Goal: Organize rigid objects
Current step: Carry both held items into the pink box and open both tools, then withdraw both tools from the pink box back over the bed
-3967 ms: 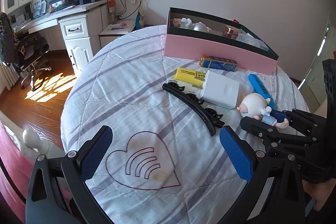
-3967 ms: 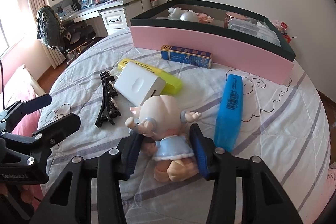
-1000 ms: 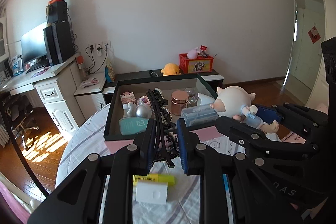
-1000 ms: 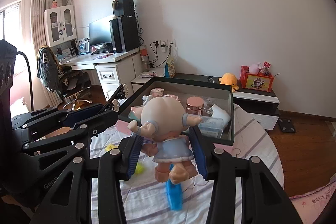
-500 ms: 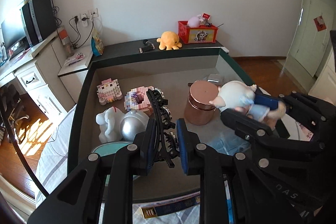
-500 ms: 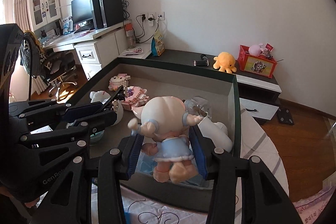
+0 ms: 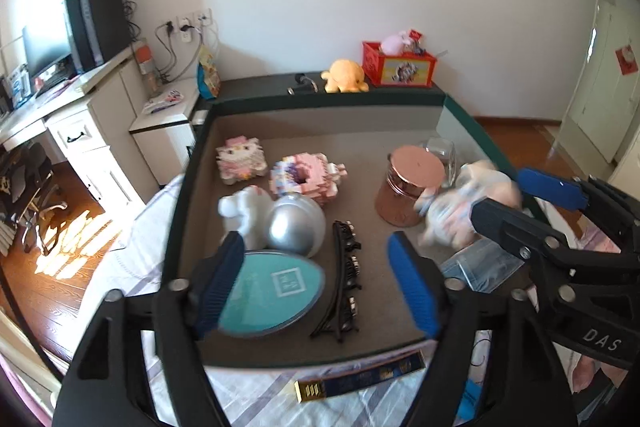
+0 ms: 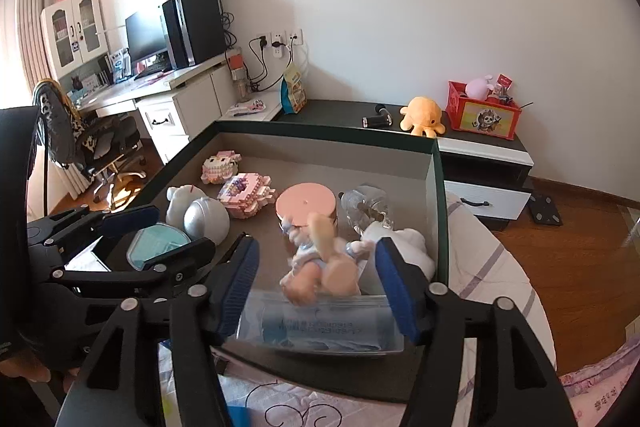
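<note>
A long black hair clip (image 7: pixel 344 283) lies flat on the grey floor of the dark green box (image 7: pixel 180 211). My left gripper (image 7: pixel 318 283) hovers just above it, its jaws opening, and the pads do not touch the clip. In the right wrist view a pink doll in a blue dress (image 8: pixel 320 255) is blurred and tipped over. It sits loose between the opening jaws of my right gripper (image 8: pixel 318 283), resting on a clear bag (image 8: pixel 320 327). The left wrist view shows the same doll (image 7: pixel 460 203) at the box's right side.
Inside the box are a rose-gold lidded jar (image 7: pixel 412 183), a silver ball figure (image 7: pixel 294 223), a teal oval tin (image 7: pixel 272 291), two pink block figures (image 7: pixel 304 175) and a glass skull (image 8: pixel 366 207). A dark blue and gold box (image 7: pixel 360 379) lies on the bed in front.
Both grippers have spread their jaws. The black clip left the left pads and now lies on the box floor. The doll came free of the right pads and tipped forward.
</note>
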`<state>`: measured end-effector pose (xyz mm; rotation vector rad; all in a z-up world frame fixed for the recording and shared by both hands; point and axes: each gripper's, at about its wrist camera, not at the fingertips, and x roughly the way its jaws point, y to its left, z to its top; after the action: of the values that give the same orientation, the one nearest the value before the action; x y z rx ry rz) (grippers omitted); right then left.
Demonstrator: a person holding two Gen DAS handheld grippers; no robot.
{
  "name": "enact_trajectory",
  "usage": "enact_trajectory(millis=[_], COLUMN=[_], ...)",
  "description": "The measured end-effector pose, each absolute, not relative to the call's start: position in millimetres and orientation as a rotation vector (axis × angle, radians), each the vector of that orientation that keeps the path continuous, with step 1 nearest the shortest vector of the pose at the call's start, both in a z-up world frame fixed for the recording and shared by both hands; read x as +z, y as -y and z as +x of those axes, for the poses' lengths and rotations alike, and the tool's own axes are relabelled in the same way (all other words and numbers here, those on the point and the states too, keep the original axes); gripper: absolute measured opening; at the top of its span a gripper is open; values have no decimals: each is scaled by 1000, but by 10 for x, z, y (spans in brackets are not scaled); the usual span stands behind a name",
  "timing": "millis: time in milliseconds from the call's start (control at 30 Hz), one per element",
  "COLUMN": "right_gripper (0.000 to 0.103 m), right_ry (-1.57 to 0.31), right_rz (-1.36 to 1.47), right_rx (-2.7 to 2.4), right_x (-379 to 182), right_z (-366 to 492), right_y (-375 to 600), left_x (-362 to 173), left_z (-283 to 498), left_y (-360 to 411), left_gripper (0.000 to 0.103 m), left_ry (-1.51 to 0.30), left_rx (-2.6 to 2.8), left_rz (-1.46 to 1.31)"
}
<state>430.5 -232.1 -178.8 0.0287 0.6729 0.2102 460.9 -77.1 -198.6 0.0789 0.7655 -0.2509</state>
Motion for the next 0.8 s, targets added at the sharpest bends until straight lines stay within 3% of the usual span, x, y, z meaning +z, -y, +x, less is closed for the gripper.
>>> enact_trajectory(millis=[133,467,800], right_gripper=[79,81,83], right_ry=[-635,-492,-378], right_rz=[34,51,54], right_rx=[221,246,205], right_x=[-1623,-1124,-855], right_z=[4052,2924,1821], right_y=[2287,2083,1977], left_x=[-1752,-1149,-845], left_z=[4290,3035,1930], left_y=[613,335,185], left_gripper=[91,103,103], left_ry=[-691,-452,-329], left_rx=[-231,-129,-72], left_rz=[70,96,55])
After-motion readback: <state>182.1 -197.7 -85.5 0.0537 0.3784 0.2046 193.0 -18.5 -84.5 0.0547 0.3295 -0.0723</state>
